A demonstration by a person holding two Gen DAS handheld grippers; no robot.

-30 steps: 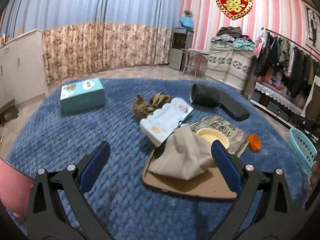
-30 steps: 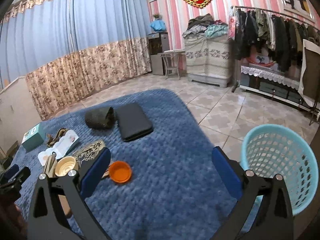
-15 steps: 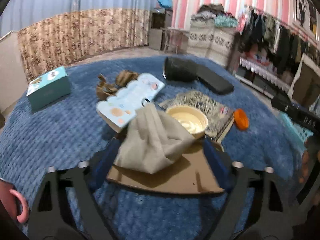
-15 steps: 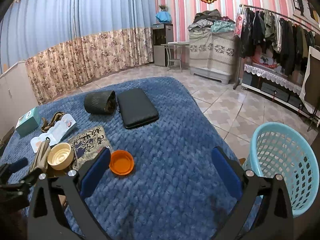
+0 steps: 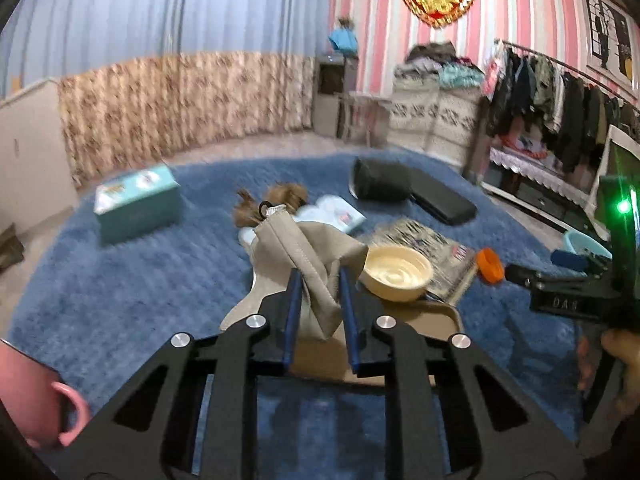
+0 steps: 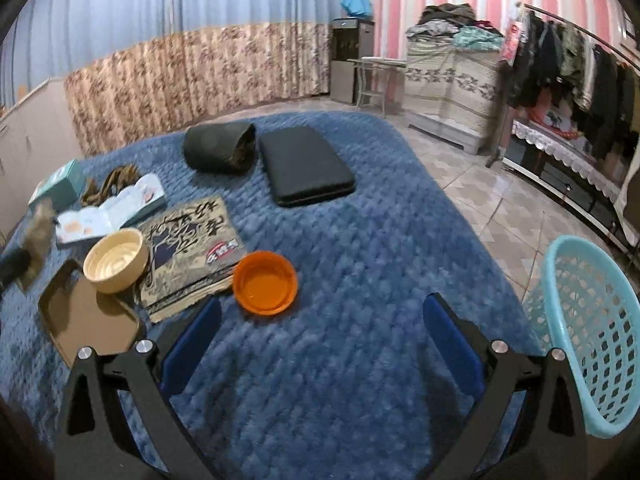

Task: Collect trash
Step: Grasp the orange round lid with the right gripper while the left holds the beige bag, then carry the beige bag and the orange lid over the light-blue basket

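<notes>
- Beige cloth (image 5: pixel 308 256) is pinched between the 2 blue fingers of the left claw (image 5: pixel 319 284), which is closed on it.
- The cloth is bunched up and sticks up over the brown tray (image 5: pixel 436 318), just left of the cream bowl (image 5: pixel 396 274).
- The right claw (image 6: pixel 320 344) is open wide, with nothing between its 2 fingers, and it hangs over the blue rug (image 6: pixel 360 240).
- An orange bowl (image 6: pixel 265 282) sits on the rug just past the right claw, touching the edge of a printed paper bag (image 6: pixel 188 256).
- The cream bowl (image 6: pixel 115 260) sits on the far end of the brown tray (image 6: pixel 86 320), and it touches the left side of the printed bag.
- A light blue basket (image 6: pixel 592 344) stands on the right, at the edge of the rug.
- Far on the rug lie a flat black case (image 6: pixel 304 164) and a dark roll (image 6: pixel 220 148), side by side.
- On the left there is a teal box (image 5: pixel 138 208), with an open booklet (image 6: pixel 112 212) and a brown crumpled thing (image 6: pixel 110 184) nearer the middle.
</notes>
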